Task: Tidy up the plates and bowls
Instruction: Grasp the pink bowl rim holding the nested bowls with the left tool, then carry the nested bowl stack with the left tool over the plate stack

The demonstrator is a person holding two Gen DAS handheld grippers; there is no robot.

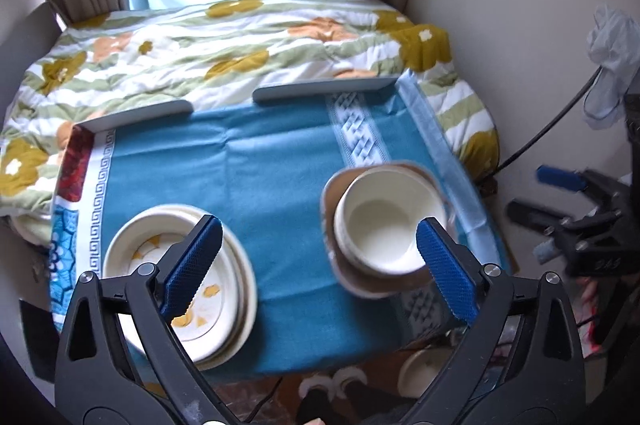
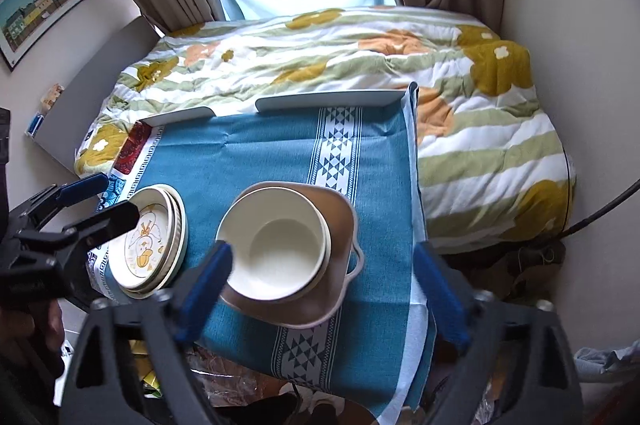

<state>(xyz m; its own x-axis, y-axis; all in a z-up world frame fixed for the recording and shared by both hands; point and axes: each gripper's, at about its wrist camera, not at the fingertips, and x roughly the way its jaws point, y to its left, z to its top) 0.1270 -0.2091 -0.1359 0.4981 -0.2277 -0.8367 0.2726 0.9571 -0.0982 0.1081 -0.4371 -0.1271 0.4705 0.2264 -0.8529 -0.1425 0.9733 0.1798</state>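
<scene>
Both grippers hang wide open and empty above the blue cloth (image 2: pixel 248 161) — left gripper (image 1: pixel 318 265), right gripper (image 2: pixel 324 289) — with plates (image 1: pixel 180 277) stacked on one side and bowls (image 2: pixel 276 245) nested on the other, sorted by kind, it seems.

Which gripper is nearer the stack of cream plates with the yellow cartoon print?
Left. The left gripper hangs open just above the plate stack; the right gripper is over the white bowl beside it.

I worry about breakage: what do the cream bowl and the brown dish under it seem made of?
The cream round bowl looks like glazed ceramic or melamine: smooth, evenly coloured, softly shiny walls. The brown squarish dish with pale rim seems matte stoneware, though plastic is possible; no clear sign settles it.
</scene>
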